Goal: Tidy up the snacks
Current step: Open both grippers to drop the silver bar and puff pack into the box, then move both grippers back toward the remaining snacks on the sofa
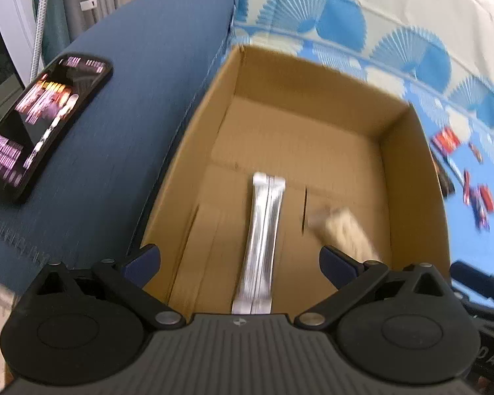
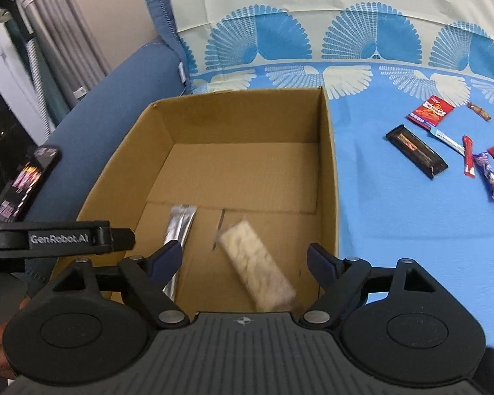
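An open cardboard box [image 1: 408, 171] [image 2: 329, 171] stands on a blue patterned cloth. Inside it lie a silver stick packet [image 1: 261, 230] [image 2: 179, 227] and a pale beige snack bar [image 1: 345, 230] [image 2: 257, 270], the bar blurred in both views. My left gripper [image 1: 238, 261] hangs open over the box, the silver packet between its spread fingers with neither pad on it. My right gripper [image 2: 245, 258] is open above the beige bar, its pads clear of it. Part of the left gripper's body [image 2: 59, 238] shows at the left of the right wrist view.
Several loose snacks lie on the cloth [image 2: 395, 214] right of the box: a red packet [image 2: 429, 112], a dark bar [image 2: 415, 151], a purple bar [image 2: 489, 174]. A lit phone [image 1: 39, 125] rests on the blue sofa arm [image 1: 141, 98] left of the box.
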The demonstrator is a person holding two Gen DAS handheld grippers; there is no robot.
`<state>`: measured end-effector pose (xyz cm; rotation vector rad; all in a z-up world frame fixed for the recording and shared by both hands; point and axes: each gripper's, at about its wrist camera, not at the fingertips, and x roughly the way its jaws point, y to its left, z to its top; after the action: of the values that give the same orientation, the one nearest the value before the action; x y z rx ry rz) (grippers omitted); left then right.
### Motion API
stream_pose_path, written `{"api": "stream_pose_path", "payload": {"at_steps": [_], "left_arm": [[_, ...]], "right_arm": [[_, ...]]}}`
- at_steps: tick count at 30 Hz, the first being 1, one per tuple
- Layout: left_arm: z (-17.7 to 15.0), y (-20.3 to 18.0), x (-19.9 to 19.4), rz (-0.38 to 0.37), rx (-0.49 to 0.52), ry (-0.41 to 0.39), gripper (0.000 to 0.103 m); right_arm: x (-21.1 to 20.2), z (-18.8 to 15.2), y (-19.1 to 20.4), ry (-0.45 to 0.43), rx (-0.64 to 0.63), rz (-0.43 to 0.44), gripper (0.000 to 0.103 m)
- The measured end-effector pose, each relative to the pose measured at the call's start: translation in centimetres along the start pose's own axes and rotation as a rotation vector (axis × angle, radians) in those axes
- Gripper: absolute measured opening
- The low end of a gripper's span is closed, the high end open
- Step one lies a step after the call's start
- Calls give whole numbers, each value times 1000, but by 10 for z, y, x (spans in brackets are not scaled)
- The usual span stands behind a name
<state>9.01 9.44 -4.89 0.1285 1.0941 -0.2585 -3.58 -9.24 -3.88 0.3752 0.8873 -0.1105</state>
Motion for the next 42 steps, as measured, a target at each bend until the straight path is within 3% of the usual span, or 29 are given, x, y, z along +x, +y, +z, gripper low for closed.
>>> {"api": "stream_pose_path", "payload": {"at_steps": [6,20,35,42], "left_arm": [[-46,10,-41,22,-9,5,103],[-112,-4,-137,46,2,-196,103],[-136,-16,-192,100,9,-311,103],[-143,-35,-201,120,47,-312,103]], "right_arm": [[-53,-27,9,-28,-18,-2,87],[-153,-86,34,-227,-196,-9,98],[-191,-106,25,-325,-194,30,100],[-209,-116,11,-389,-168,63,101]]}}
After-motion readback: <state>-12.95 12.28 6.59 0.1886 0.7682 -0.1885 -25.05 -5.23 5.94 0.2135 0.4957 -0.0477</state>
